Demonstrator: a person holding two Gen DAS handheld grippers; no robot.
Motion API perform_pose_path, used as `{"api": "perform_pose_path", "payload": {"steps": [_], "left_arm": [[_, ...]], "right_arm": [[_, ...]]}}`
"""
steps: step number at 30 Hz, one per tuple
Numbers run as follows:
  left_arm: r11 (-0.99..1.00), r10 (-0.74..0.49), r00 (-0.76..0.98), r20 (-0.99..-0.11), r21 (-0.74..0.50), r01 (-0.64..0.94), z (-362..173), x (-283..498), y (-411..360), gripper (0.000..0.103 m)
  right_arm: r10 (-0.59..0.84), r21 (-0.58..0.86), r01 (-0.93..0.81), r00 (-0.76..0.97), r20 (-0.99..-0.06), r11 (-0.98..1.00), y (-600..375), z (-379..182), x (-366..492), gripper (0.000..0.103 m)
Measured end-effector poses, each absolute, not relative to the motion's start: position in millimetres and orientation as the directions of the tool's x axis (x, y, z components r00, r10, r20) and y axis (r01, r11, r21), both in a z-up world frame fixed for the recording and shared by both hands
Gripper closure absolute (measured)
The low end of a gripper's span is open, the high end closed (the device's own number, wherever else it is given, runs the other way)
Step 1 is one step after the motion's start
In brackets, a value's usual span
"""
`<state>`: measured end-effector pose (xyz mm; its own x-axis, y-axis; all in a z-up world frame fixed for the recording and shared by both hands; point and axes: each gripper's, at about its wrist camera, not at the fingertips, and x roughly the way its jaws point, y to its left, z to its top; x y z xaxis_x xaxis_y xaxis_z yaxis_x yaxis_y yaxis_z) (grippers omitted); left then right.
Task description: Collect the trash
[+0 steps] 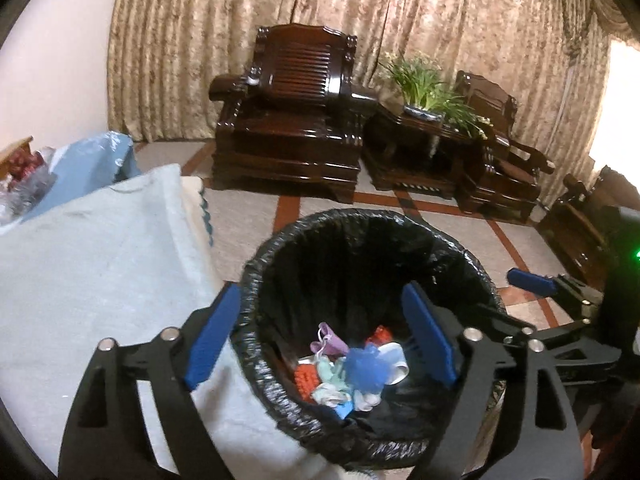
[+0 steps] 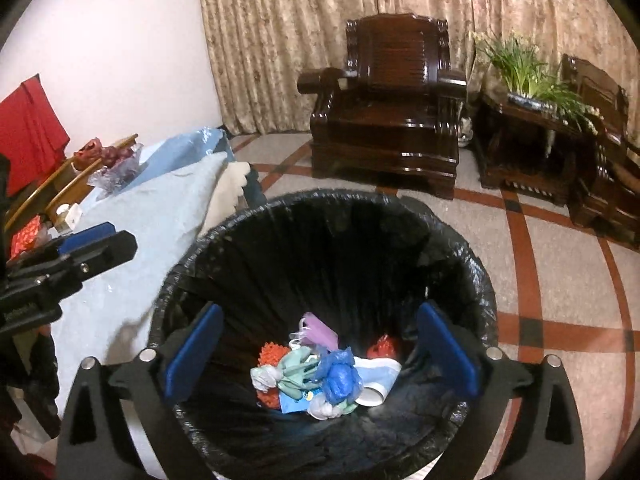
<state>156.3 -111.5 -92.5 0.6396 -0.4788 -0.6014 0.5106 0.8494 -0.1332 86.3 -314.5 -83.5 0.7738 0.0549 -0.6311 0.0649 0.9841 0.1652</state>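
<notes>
Both hand-held grippers, left (image 1: 324, 336) and right (image 2: 320, 356), were held wide open and empty above the round black-bag-lined trash bin (image 2: 460, 256), positioned for release. The crumpled coloured trash pile (image 2: 320, 376) was found at the bin's bottom.

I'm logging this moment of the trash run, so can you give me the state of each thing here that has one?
left tool: open, empty, over the bin
right tool: open, empty, over the bin
trash bin: upright, lined with a black bag, uncovered
trash: small pile lying at the bin's bottom
curtains: drawn shut
armchair: unoccupied
</notes>
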Motion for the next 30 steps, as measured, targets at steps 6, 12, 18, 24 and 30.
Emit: {"api": "perform_pose_path", "payload": {"steps": [6,12,18,24,30], "left_arm": [[0.876,-0.433,0.674,-0.599,-0.105,0.47,-72.2,143.0,-92.9,0.011],[0.892,-0.409,0.695,-0.592,-0.098,0.441,-58.9,130.8,-77.9,0.009],[0.896,-0.407,0.705,-0.58,-0.103,0.432,-44.8,121.5,-70.2,0.009],[0.901,-0.4,0.725,-0.562,-0.093,0.425,-34.4,115.1,-67.3,0.008],[0.903,-0.395,0.732,-0.555,-0.089,0.42,-30.1,111.5,-65.8,0.008]], "right_arm": [[0.089,0.211,0.047,0.803,-0.59,0.976,-306.3,-56.3,74.2,0.006],[0.12,0.225,0.011,0.821,-0.559,0.974,-295.7,-35.7,64.7,0.006],[0.137,0.22,-0.02,0.834,-0.534,0.975,-284.4,-19.9,56.4,0.006],[0.142,0.215,-0.031,0.84,-0.525,0.976,-281.2,-13.4,54.6,0.006],[0.143,0.211,-0.035,0.838,-0.526,0.977,-280.3,-13.0,54.1,0.006]]}}
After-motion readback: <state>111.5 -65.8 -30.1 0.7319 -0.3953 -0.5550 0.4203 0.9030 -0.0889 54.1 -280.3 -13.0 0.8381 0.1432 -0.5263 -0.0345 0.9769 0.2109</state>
